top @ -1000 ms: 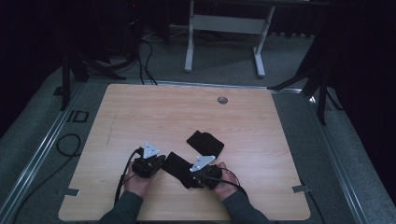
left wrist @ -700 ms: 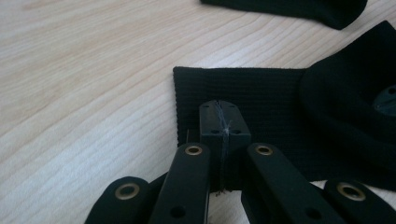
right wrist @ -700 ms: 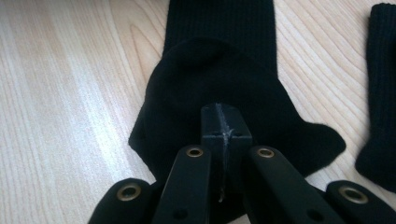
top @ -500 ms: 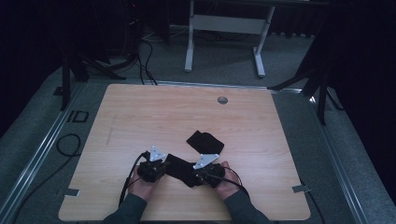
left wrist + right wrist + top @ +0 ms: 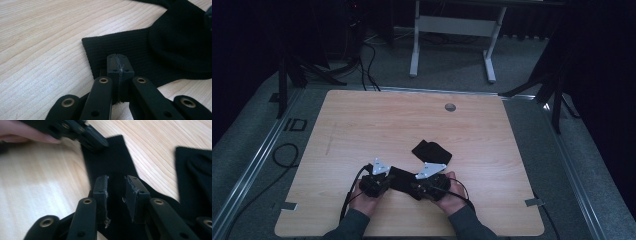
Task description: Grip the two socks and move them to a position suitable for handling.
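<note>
Black ribbed sock (image 5: 120, 47) flat on counter (image 5: 377, 125) between both tongs, looks soft, light, limp; left tongs (image 5: 119, 65) closed on its cuff edge, right tongs (image 5: 116, 187) parted over the mid-section, likely best pinched there.

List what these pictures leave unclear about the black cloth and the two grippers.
- Left gripper: jaws pressed together at the black cloth edge; whether fabric is pinched between them is hidden by the pads, in the left gripper view.
- Right gripper: jaws apart over the cloth; contact below is hidden.
- High view: both grippers are dark and small against the cloth.
- What the garment is: folded, cut off by frame edges.
</note>
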Demonstrator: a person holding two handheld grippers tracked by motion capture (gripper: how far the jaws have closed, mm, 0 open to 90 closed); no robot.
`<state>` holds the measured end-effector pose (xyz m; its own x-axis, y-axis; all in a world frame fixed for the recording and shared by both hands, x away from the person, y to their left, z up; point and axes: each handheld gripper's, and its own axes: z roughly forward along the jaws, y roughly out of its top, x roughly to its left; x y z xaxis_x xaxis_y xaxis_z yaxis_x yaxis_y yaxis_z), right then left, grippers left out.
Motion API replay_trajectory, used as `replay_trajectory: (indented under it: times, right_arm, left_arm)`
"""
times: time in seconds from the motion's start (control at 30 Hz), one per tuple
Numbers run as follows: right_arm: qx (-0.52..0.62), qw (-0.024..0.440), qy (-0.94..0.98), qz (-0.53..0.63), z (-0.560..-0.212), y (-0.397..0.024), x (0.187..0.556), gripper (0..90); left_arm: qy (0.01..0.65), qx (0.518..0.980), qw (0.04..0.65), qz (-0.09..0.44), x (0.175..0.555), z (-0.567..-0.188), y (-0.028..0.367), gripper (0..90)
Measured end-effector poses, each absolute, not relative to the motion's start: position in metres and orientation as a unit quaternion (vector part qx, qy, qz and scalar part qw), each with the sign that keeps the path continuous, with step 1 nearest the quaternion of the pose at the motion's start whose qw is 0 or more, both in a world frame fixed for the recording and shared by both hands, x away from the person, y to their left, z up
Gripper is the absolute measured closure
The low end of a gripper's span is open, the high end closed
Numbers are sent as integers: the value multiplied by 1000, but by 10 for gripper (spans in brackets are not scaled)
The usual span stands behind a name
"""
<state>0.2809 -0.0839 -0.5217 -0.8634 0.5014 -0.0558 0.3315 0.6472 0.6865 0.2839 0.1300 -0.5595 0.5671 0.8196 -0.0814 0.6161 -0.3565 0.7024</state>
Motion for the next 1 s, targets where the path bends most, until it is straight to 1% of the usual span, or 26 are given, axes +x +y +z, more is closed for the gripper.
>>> replay_trajectory:
  times: [0.07,0.1,0.17,0.27,0.37,0.4,0.43,0.47,0.5,0.53,0.57,0.6,0.67,0.8,1.0]
  right_arm:
    - [226,117,903,347,-525,-74,278,668]
    - [226,117,903,347,-525,-74,278,668]
    - [230,123,906,332,-532,-64,277,618]
    - [240,129,906,324,-536,-57,278,600]
    - [266,129,900,320,-541,-49,282,641]
    - [266,129,900,320,-541,-49,282,641]
    - [270,135,902,308,-544,-45,281,691]
    - [270,135,902,308,-544,-45,281,691]
    - [269,138,904,301,-545,-45,279,794]
    - [269,138,904,301,-545,-45,279,794]
    - [272,138,903,301,-545,-45,279,841]
    - [282,135,899,307,-542,-49,280,864]
    - [293,127,892,319,-536,-54,282,867]
    - [299,129,887,328,-527,-61,282,867]
    - [321,128,870,353,-512,-86,281,865]
  left_arm:
    - [442,811,355,145,284,-560,130,900]
    - [441,811,355,145,284,-560,130,900]
    - [440,812,354,146,284,-560,129,900]
    - [439,813,354,148,285,-560,129,900]
    - [435,815,352,151,284,-560,128,900]
    - [435,815,352,151,284,-560,128,900]
    - [434,815,351,152,284,-560,128,900]
    - [434,815,351,152,284,-560,128,900]
    - [434,815,352,153,285,-560,128,900]
    - [434,815,352,153,285,-560,128,900]
    - [433,816,351,154,285,-560,128,900]
    - [432,816,351,154,285,-560,128,900]
    - [431,816,351,157,286,-560,128,900]
    - [428,819,347,160,290,-560,131,900]
    - [413,826,348,160,299,-560,137,900]
